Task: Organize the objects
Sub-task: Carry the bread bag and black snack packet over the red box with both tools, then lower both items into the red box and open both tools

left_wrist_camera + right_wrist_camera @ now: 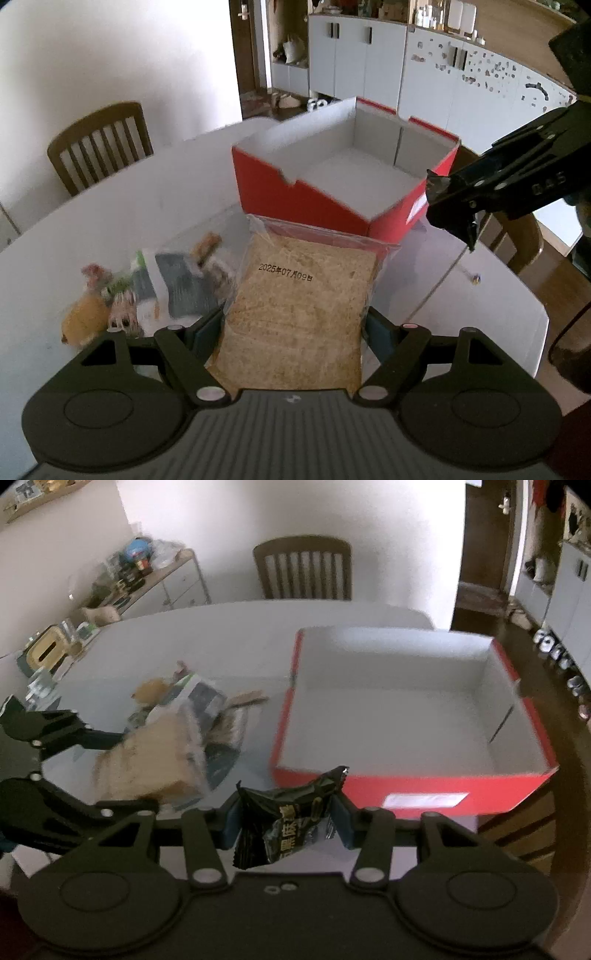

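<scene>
The left gripper (293, 328) has its jaws clamped on a clear bag of bread slices (299, 314) and the right gripper (286, 821) on a black snack packet (291, 823), both near the empty red box (406, 716) on the white counter (110, 221).

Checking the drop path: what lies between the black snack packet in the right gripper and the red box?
Only bare white table separates the black packet from the red box, seen in the right wrist view.
</scene>
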### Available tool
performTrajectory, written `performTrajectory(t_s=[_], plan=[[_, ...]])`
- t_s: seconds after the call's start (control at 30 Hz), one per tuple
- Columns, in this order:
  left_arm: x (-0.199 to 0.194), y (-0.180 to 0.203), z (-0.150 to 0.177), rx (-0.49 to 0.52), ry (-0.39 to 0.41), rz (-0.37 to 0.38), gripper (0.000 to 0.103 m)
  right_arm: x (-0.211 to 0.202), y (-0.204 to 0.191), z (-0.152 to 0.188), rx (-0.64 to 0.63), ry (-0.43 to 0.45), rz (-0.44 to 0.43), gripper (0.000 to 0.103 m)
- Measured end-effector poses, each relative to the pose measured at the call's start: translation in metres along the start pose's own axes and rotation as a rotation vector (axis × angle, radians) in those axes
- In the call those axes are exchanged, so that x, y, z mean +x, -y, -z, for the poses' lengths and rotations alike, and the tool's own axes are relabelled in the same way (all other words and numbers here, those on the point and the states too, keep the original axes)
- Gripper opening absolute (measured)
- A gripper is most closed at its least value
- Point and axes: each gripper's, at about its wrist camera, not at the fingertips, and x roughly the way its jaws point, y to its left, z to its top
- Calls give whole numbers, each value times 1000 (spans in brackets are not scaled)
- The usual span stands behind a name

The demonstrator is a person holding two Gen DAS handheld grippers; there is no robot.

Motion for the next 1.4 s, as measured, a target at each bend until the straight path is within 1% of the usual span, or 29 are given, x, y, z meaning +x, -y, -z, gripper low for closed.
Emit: performTrajectory(t_s=[0.2,0.47,0.67,0.9,1.07,1.2,1.33,1.4], plan=[[0,5,-35,26,19,-7,80,5,28,-17,10,23,57,49],[16,7,-91,46,36,-4,80,14,62,-35,15,49,131,49],[44,16,-127,58,22,-22,80,28,81,-40,6,44,172,49],[85,31,-164,62,-6,-12,80,44,100,-39,-3,26,205,49],[118,44,-179,66,-51,-8,80,53,112,-38,-5,12,220,49],[144,50,-180,65,-101,-7,80,65,118,-38,-32,-19,231,49],[167,55,-179,71,-137,-6,80,80,123,-38,-46,-50,227,49],[180,57,-177,70,-165,-17,80,90,124,-37,-42,-67,218,49]])
